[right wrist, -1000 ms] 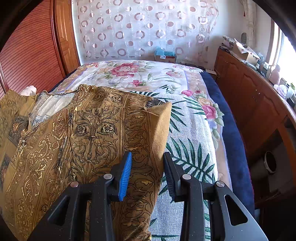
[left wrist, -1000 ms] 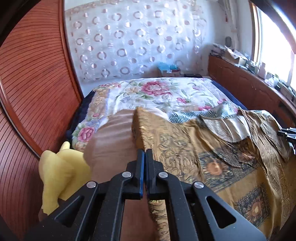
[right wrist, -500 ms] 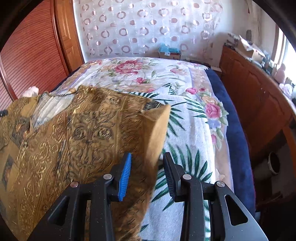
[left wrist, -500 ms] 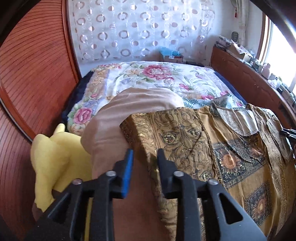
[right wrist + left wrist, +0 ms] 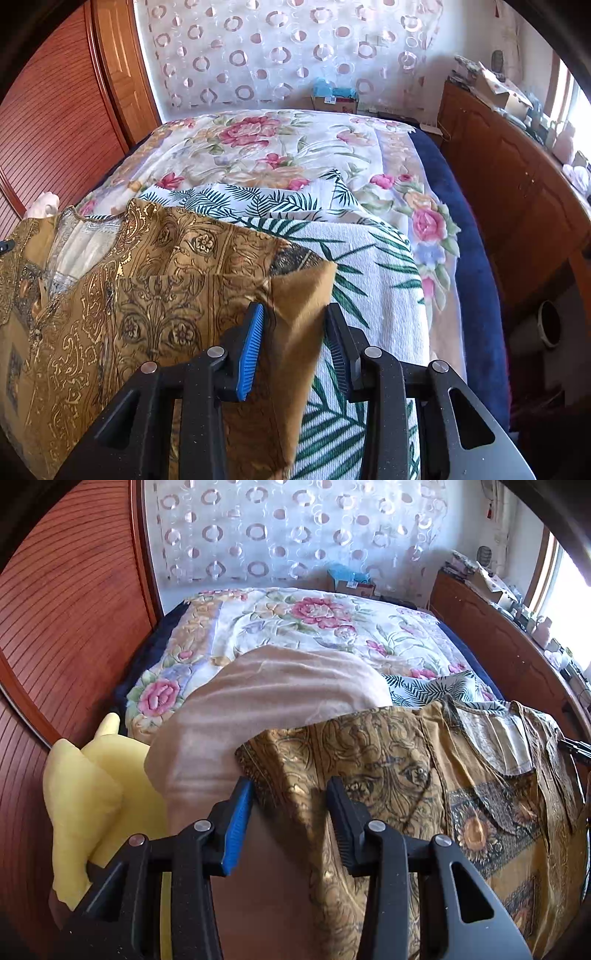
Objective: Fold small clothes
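A gold and brown patterned garment [image 5: 388, 775] lies spread on the bed, neckline facing away from me. In the left wrist view its left edge runs between the jaws of my left gripper [image 5: 290, 790]; the jaws are opening and the blue pads stand clear of the cloth. In the right wrist view the garment [image 5: 166, 295] ends in a turned-up corner [image 5: 303, 295] showing its plain brown underside. That corner stands between the jaws of my right gripper [image 5: 295, 314], which are closing, with gaps still showing on both sides.
A tan blanket [image 5: 258, 701] and a yellow plush toy [image 5: 85, 805] lie left of the garment. A palm-leaf towel [image 5: 369, 277] lies under its right side on the floral bedspread [image 5: 258, 147]. A wooden wardrobe [image 5: 55, 609] is on the left and a cluttered cabinet [image 5: 517, 184] on the right.
The left gripper went from shut to open, and the garment's left edge now lies lower and flatter. On the right, the garment's corner now stands between the jaws.
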A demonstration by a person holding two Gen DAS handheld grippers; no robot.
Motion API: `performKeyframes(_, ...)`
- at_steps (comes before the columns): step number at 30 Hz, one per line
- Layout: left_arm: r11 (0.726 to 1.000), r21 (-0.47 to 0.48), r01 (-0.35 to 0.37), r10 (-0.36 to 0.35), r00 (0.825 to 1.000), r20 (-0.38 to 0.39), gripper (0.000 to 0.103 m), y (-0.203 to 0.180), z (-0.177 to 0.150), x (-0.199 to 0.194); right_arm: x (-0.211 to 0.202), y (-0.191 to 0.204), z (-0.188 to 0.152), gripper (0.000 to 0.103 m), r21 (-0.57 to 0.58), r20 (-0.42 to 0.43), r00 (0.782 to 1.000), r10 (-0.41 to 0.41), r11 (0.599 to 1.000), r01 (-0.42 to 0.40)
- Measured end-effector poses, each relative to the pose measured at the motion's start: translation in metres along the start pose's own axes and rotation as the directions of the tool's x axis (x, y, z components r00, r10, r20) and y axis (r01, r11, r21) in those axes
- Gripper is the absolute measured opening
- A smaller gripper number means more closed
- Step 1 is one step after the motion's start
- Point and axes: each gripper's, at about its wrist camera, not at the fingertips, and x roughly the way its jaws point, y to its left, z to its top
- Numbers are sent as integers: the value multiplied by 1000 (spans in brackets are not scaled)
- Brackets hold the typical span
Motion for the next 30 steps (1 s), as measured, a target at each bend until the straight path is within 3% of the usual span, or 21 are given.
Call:
performKeyframes(2,1000,1,-10,10,1000,6,42,0,2,1,1,1,0,29,-6,1,1000,0,1000,0)
performKeyframes(6,1000,26,3,-3,1000,3,5,-4,0,-1,0,7,0,7,-36,15,1000,-9,999,10)
performKeyframes(7,999,42,-6,6,1000,14,3,-7,0,-4,-2,9,0,6,-45,25,1000,-13,999,14)
performKeyframes(9,997,70,-30,26,998,55,3,-13,-3,-16,-10,12,-2,4,-57,64,998,-17,998,20)
performKeyframes(12,996,86,-14,1,989,146,3,-25,-10,-49,-34,16,-8,3,-51,147,989,14,999,-6)
performKeyframes(16,992,124,11,-41,970,239,2,-43,-28,-96,-75,24,-24,2,-49,243,968,59,998,-48)
performKeyframes(20,990,132,52,-88,955,285,2,-53,-51,-131,-118,29,-52,2,-55,312,942,123,992,-112)
performKeyframes(24,987,137,80,-119,944,307,2,-58,-82,-157,-159,32,-92,2,-71,350,920,174,985,-159)
performKeyframes(30,990,89,112,-136,931,338,2,-47,-144,-198,-204,19,-162,2,-85,340,917,210,978,-193)
